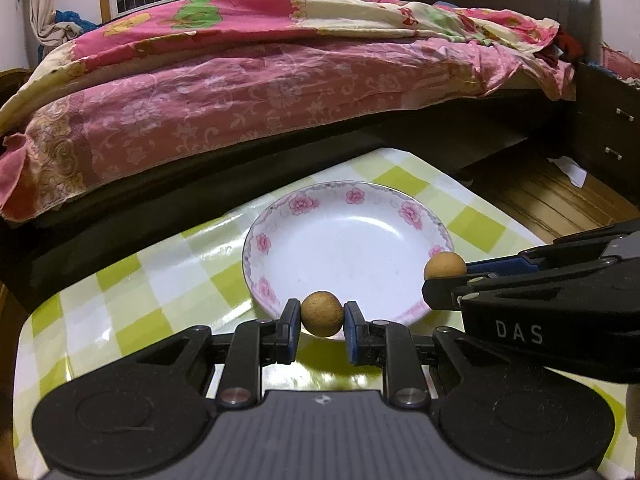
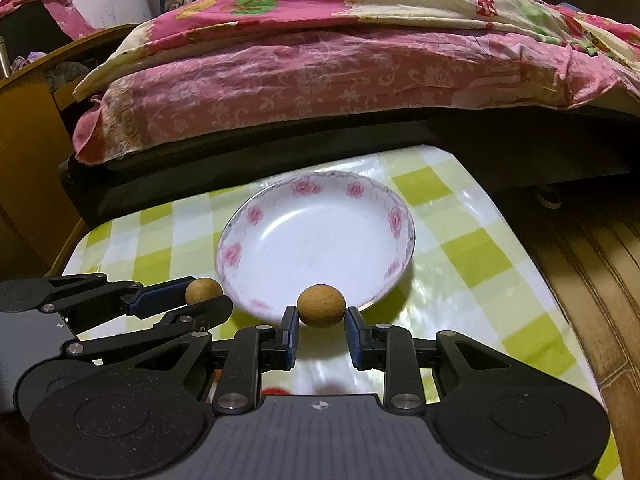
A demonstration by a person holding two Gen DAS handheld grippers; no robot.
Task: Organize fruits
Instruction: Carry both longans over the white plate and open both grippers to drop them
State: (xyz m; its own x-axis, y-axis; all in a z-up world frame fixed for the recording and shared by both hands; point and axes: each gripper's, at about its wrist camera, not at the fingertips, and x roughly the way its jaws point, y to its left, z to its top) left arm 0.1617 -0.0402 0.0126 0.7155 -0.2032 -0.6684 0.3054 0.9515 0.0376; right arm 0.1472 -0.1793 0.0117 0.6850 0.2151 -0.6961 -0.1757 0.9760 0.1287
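Observation:
A white plate (image 1: 348, 240) with pink flowers on its rim sits on the green-and-white checked tablecloth (image 1: 132, 292); nothing lies in it. My left gripper (image 1: 322, 314) is shut on a small round brown fruit (image 1: 322, 314), held at the plate's near rim. In the right wrist view my right gripper (image 2: 321, 306) is shut on a second brown fruit (image 2: 321, 306), also at the near rim of the plate (image 2: 316, 240). Each gripper shows in the other's view: the right one (image 1: 445, 267) at the plate's right side, the left one (image 2: 204, 291) at its left.
A bed (image 1: 248, 92) with a pink flowered cover runs along the far side of the table. Dark drawers (image 1: 608, 128) stand at the right, above a wooden floor (image 1: 552, 200). The table's right edge (image 2: 532, 264) drops to the floor.

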